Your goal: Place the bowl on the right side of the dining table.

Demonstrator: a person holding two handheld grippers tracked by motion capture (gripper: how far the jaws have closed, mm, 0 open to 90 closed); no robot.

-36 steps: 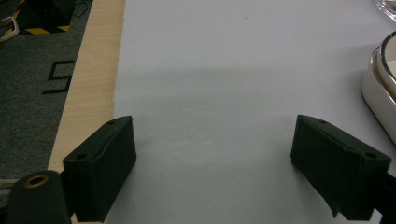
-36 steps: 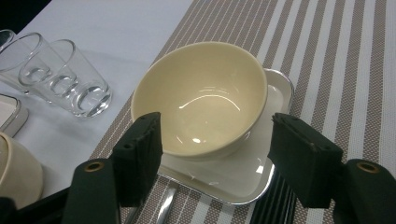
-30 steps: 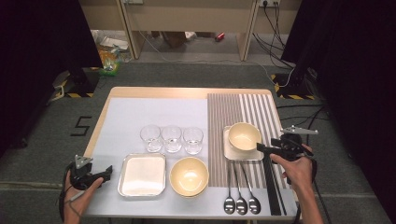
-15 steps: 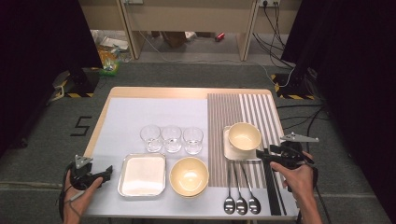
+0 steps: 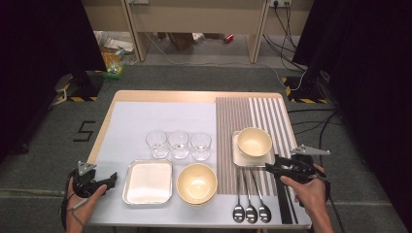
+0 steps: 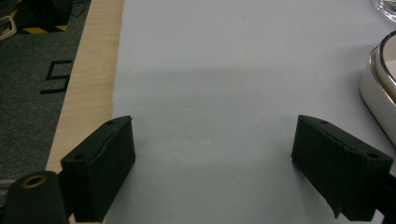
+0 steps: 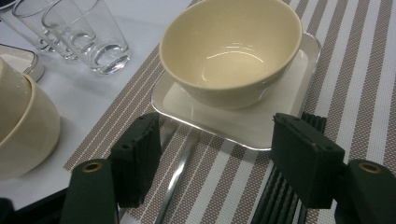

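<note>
counter [image 5: 160, 114] with striped mat [image 5: 262, 114] | right claw [image 7: 217, 158] open, nothing held, jaws have just been closing a bit | bowl [image 7: 231, 49] on square plate [image 7: 261, 126] just ahead | spoon handles [image 7: 180, 168] under claw | risk: jaw bumps plate, bowl slides | left claw [image 6: 212, 163] open, far off

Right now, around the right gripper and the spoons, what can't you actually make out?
- Right gripper view: the spoon handles run down behind the right gripper, their bowls cut off by the bottom edge.
- Right gripper view: the square plate is mostly covered by the cream bowl.
- High view: the black chopsticks are partly behind the hand.
</note>
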